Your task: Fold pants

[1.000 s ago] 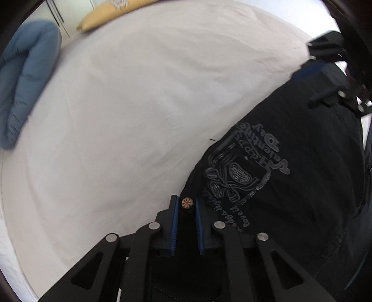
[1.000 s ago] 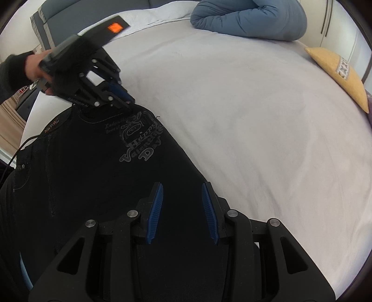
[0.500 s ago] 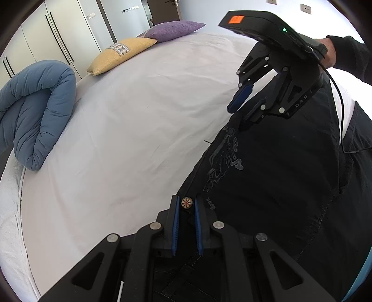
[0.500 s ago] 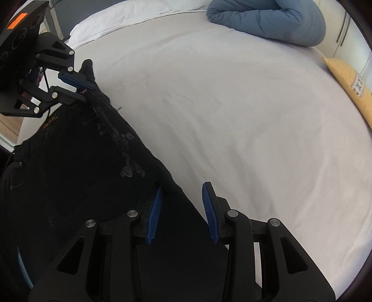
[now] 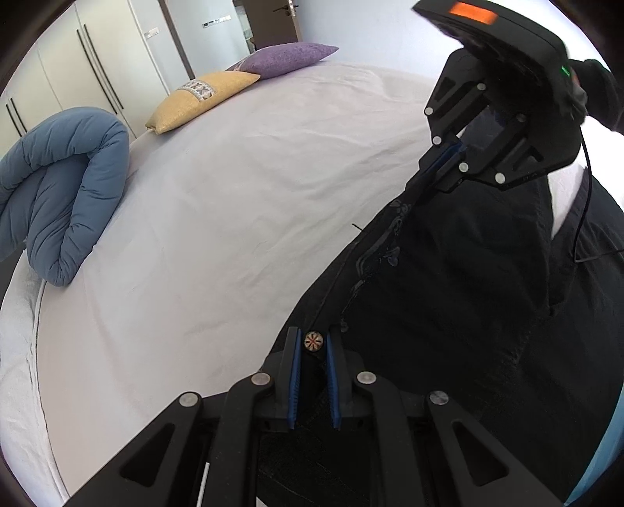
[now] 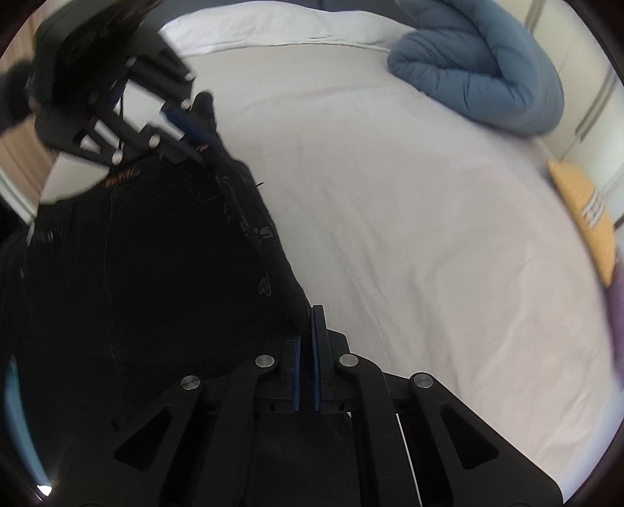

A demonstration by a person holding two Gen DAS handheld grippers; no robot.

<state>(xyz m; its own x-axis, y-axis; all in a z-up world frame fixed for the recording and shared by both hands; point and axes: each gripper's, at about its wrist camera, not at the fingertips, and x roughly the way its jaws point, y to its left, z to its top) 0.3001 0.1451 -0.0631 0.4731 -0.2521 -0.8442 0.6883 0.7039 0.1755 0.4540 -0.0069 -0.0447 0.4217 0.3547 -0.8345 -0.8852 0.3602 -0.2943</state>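
Note:
Black pants (image 5: 448, 312) with pale printed lettering lie at the near side of a white bed (image 5: 234, 234), their long edge raised off the sheet. My left gripper (image 5: 313, 347) is shut on the waistband, right beside a round patterned button (image 5: 314, 341). In the right wrist view it appears at the upper left as my left gripper (image 6: 183, 121), gripping the same pants (image 6: 136, 273). My right gripper (image 6: 310, 323) has its jaws closing to a thin gap, with the pants' side edge pinched between the blue pads. It also shows at the upper right as my right gripper (image 5: 444, 156).
A rolled blue duvet (image 5: 66, 187) lies at the bed's far end. A yellow cushion (image 5: 199, 97) and a purple cushion (image 5: 288, 56) rest along the bed's side by white wardrobe doors (image 5: 78, 66). White pillows (image 6: 273, 27) sit behind the duvet.
The right gripper's jaws came together on the pants' edge and it lifted. Both grippers rose, pulling the pants' edge up into a taut ridge. The printed lettering folded out of flat view.

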